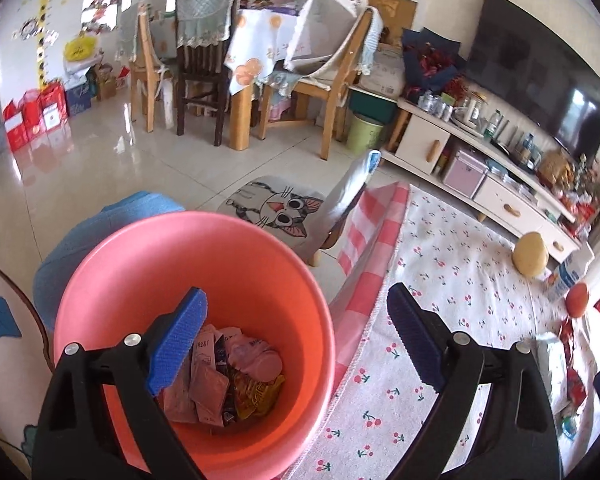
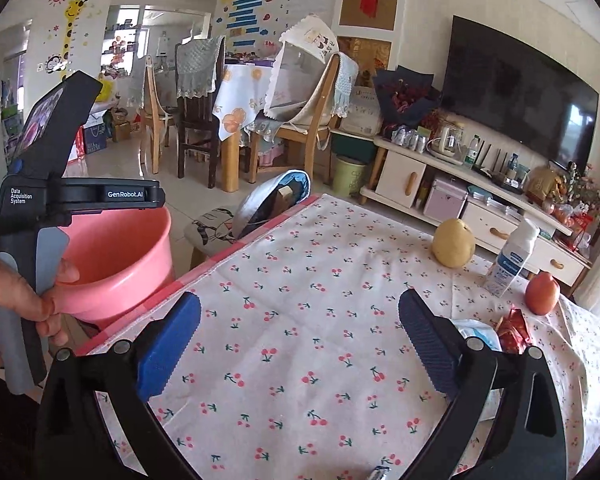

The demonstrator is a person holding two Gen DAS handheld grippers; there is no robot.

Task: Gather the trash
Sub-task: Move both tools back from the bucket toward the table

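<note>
A pink bucket (image 1: 140,264) stands beside the table's left edge and holds several crumpled wrappers (image 1: 216,376). My left gripper (image 1: 296,296) hangs open above it with nothing between its fingers; one blue pad (image 1: 176,344) is over the bucket's mouth. The right wrist view shows the same bucket (image 2: 112,256) behind a hand (image 2: 4,292) that holds the left gripper's body (image 2: 40,208). My right gripper (image 2: 300,300) is open and empty above the cherry-print tablecloth (image 2: 300,264). A red wrapper (image 2: 514,330) and a white-blue packet (image 2: 476,330) lie on the cloth by its right finger.
On the table's far right stand a yellow pear (image 2: 452,246), a red apple (image 2: 542,294) and a white bottle (image 2: 512,258). A stool with a cat cushion (image 1: 276,208) sits beyond the table. Further back are dining chairs (image 2: 196,120), a green bin (image 2: 348,176) and a TV cabinet (image 2: 480,200).
</note>
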